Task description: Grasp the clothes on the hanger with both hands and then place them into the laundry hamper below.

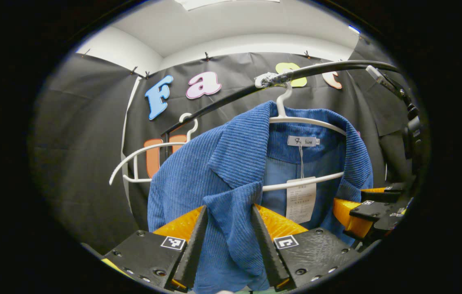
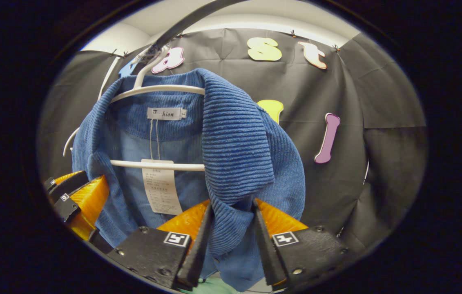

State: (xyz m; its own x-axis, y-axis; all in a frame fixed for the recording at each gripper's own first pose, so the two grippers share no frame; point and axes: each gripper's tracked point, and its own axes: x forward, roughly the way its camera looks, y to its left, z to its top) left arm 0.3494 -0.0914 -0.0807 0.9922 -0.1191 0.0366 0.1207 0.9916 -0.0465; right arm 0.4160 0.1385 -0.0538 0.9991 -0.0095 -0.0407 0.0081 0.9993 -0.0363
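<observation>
Between the jaws of the left gripper (image 1: 228, 228), nearest the lens, runs the front edge of a blue ribbed corduroy jacket (image 1: 218, 171); both fingers press in on the fabric, so this pair looks clamped on the jacket's left lapel. In the right gripper view the right gripper (image 2: 231, 228) matches it: its jaws bracket the thick ribbed lapel on the other side and appear closed onto the cloth. Each gripper also shows at the edge of the other's view, low and beside the open front.

Farther out, the jacket hangs on a white plastic hanger (image 1: 308, 122), whose hook sits over a black curved rail (image 1: 337, 67) above. A paper tag (image 1: 301, 200) dangles inside the collar. A second white hanger (image 1: 141, 163), bare, hangs farther left on the rail.

Judging from this, the garment's long axis runs vertically, with its shoulders above both grips. The hamper should lie below, so the jacket must slide off the hanger's arms before lowering.
</observation>
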